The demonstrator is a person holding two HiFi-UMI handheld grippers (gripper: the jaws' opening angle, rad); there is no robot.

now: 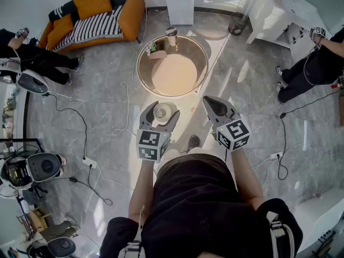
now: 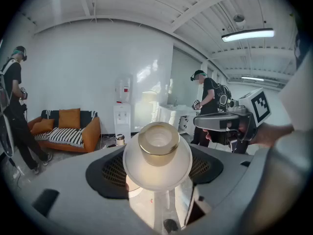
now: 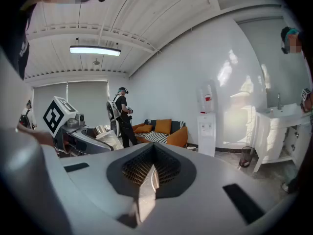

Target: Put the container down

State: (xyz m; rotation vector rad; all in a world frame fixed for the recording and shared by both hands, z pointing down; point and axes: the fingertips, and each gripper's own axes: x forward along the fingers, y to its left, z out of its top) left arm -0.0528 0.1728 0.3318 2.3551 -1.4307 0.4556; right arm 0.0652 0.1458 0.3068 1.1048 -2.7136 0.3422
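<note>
One container (image 2: 157, 151) clamped in wide-spread left gripper (image 1: 159, 113), aloft, just short of round table (image 1: 200, 51). Right gripper (image 1: 214, 105) closed, empty. Step: carrying. Next likely: reach over tabletop, lower, release.

Grey marble floor (image 1: 102, 106) crossed by black cables (image 1: 85, 138). An orange sofa (image 1: 94, 15) with striped cushions stands upper left, a white water dispenser (image 1: 180, 1) top centre, and a white counter (image 1: 279, 9) upper right. Walls (image 2: 88, 67) are white, and strip lights (image 2: 247, 34) glow overhead.

The container (image 2: 156, 170) is milky matt plastic with a glossy gold collar (image 2: 158, 143); the floor (image 1: 102, 74) looks like polished stone.
</note>
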